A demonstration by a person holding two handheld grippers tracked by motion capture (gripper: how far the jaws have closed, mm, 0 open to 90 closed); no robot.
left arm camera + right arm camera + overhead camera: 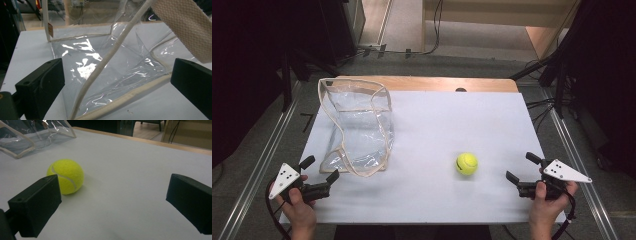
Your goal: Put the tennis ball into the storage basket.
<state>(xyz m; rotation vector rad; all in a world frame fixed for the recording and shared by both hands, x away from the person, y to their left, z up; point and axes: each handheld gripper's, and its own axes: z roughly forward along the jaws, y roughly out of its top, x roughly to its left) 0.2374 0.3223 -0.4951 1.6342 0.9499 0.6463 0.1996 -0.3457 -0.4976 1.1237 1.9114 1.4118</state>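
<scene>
1. The clear bag (357,125) with cream trim lies slumped on its side at the left of the white surface (437,190), its mouth turned toward the person. Lying that way, it seems set up so something can be pushed or dropped into it.
2. The left hand-held gripper (318,170) sits just beside the bag's near edge with its jaws spread wide and nothing between them. In the left gripper view the cream rim (105,62) and a handle strap (182,27) lie straight ahead of the jaws, so it looks placed to take hold of the rim and hold the mouth open.
3. The tennis ball (467,163) rests free on the surface, well apart from the bag.
4. The right hand-held gripper (522,167) is near the ball on its right side, jaws spread and empty. In the right gripper view the ball (65,176) lies ahead, close to one jaw rather than centred between them.
</scene>
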